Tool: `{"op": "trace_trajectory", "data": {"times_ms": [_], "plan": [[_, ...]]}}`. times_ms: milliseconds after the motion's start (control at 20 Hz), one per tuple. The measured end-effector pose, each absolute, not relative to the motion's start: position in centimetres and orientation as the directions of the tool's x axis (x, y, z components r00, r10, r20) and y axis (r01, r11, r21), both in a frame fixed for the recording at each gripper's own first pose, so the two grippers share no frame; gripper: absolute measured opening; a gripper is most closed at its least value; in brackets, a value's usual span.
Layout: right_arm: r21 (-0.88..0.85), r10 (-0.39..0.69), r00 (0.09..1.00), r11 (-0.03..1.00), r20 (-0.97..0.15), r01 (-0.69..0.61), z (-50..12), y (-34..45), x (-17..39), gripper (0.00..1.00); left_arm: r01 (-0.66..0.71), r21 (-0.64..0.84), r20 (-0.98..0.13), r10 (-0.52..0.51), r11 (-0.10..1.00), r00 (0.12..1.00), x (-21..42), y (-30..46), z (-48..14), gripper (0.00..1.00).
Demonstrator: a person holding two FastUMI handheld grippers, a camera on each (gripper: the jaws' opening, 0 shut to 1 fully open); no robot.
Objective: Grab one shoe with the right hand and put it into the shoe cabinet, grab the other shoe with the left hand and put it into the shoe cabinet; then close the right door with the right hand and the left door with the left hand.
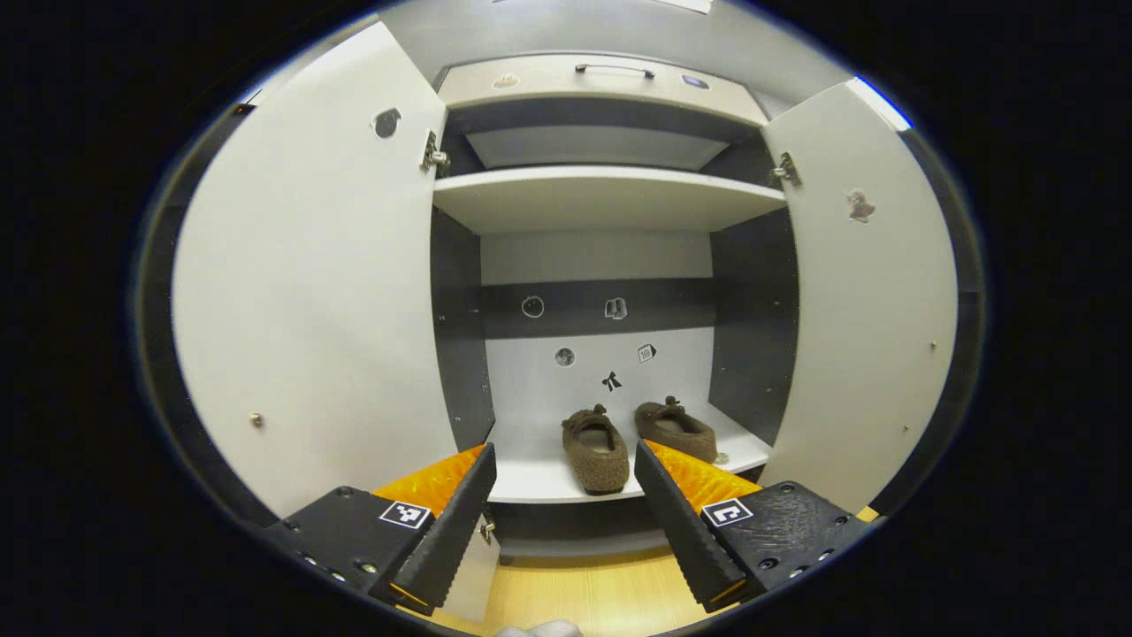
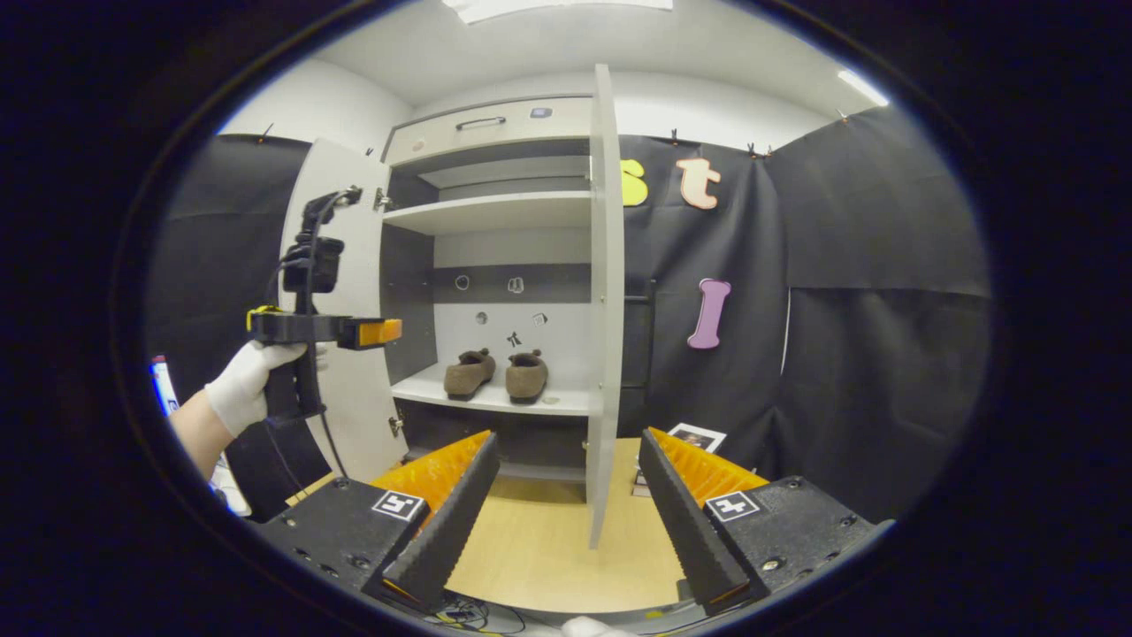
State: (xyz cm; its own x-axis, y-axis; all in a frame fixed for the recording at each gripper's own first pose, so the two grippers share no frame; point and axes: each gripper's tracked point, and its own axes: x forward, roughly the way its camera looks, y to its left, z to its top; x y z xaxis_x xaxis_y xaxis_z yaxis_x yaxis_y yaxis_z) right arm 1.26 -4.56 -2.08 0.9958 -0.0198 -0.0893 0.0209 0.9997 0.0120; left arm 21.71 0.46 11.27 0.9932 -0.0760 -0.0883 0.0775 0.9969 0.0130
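In the left gripper view the left gripper [image 1: 562, 460] is released, its two fingers spread wide with nothing between them, and it faces straight into the open shoe cabinet [image 1: 601, 199]. Both brown shoes stand on the lower shelf [image 1: 539, 482] inside it: the left shoe [image 1: 596, 448] is nearer to the front edge, and the right shoe [image 1: 676, 429] is just beside it, a little deeper, with its toe turned slightly to the right. The left door [image 1: 309, 292] and the right door [image 1: 871, 292] are both swung open on either side. This view also gives the small stickers on the back wall [image 1: 597, 380] and the drawer with a dark handle [image 1: 615, 69] at the top. The right gripper view is from farther back and more to the right side. There the right gripper [image 2: 566, 451] is also released and empty, its fingers wide apart above the floor. It shows the right door [image 2: 604, 301] almost edge-on, and the left door [image 2: 349, 389] behind the left gripper [image 2: 376, 332], which a white-gloved hand [image 2: 252, 376] holds up in front of that door. The two shoes [image 2: 495, 373] sit side by side on the lower shelf [image 2: 491, 398]. The floor [image 2: 548, 540] is light wood, black cloth [image 2: 849, 310] hangs on the booth wall to the right of the cabinet, the upper wall is white, and a small printed card [image 2: 694, 437] lies on the floor near the cloth.
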Motion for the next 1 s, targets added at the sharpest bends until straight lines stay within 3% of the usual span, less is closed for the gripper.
{"op": "trace_trajectory", "data": {"times_ms": [450,850,900,1000], "plan": [[0.017,-0.065,0.996,0.998,-0.055,0.066,-1.3,-4.4,0.3,1.00,0.061,-0.028,-0.003,-0.061,0.998,0.998,11.1,2.7,12.5,0.96],[0.016,-0.088,0.993,0.996,-0.076,0.090,-2.1,-4.6,0.4,1.00,0.034,-0.051,-0.042,-0.036,0.998,0.998,3.6,4.0,8.4,0.95],[0.016,-0.091,0.993,0.996,-0.077,0.093,-2.0,-4.8,0.6,1.00,0.036,-0.046,-0.044,-0.038,0.998,0.998,3.1,3.9,8.1,0.92],[0.005,-0.104,0.992,0.994,-0.068,0.105,-1.4,-5.5,1.0,1.00,0.038,-0.046,-0.054,-0.041,0.998,0.998,2.3,3.7,7.6,0.95]]}}
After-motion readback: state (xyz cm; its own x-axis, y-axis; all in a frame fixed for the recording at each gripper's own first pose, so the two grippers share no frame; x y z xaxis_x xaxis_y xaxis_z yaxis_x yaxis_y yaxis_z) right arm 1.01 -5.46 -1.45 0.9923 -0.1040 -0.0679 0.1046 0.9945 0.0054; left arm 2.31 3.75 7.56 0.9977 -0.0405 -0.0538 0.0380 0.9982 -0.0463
